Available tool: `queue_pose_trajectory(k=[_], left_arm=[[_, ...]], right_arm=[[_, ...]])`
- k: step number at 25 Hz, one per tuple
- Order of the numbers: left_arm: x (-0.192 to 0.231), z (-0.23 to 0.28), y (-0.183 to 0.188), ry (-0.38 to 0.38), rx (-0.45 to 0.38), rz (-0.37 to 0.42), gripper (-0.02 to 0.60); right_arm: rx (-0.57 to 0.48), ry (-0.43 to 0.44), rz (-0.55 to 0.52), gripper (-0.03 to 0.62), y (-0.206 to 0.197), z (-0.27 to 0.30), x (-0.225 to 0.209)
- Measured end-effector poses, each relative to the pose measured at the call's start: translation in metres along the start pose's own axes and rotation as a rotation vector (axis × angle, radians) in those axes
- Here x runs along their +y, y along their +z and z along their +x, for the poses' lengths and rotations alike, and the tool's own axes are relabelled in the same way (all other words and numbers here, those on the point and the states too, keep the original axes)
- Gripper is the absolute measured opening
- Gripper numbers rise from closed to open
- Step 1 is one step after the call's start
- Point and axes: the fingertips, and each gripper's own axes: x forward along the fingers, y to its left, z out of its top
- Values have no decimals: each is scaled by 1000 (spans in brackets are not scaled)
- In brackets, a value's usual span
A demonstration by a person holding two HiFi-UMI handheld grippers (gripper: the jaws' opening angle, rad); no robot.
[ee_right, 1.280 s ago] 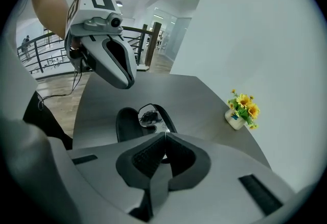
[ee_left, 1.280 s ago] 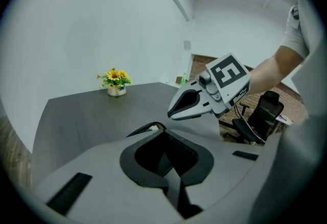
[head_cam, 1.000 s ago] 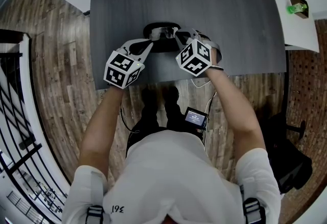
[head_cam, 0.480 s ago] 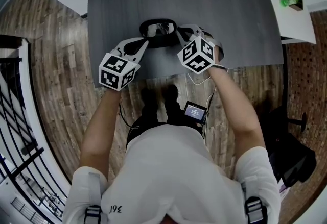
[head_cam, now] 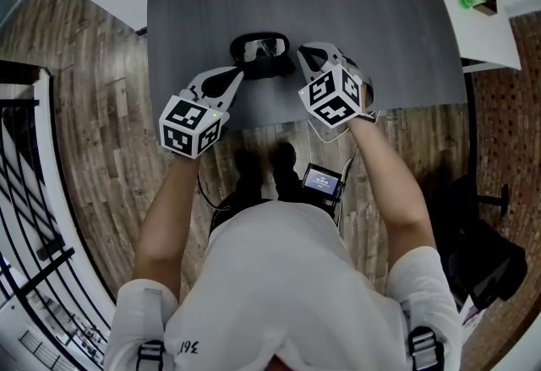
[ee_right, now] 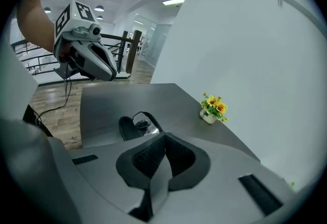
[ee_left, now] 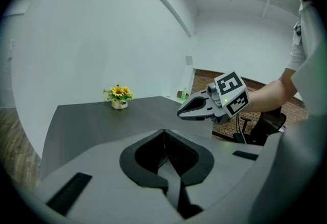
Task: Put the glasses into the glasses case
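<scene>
The black glasses case point(head_cam: 254, 72) lies open near the front edge of the worktop point(head_cam: 380, 23). Its long axis runs left to right, parallel with that edge. The glasses point(head_cam: 260, 47) lie inside along the same line. The left tool point(head_cam: 240, 73) and right tool point(head_cam: 299, 58), jaws together and empty, flank the case with their tips angled inward.

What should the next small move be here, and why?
Probably bring the right gripper to the glasses case and tip its lid shut: the case stands open, what look like the glasses lie inside, and this gripper and the left gripper are shut and empty.
</scene>
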Motion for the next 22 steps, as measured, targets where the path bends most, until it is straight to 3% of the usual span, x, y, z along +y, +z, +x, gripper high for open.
queue_pose_trajectory(k=[22], left_arm=[[-30,-48,19,1,-125,-102,11]], right_arm=[[-88,-53,227,11,1,-56,9]])
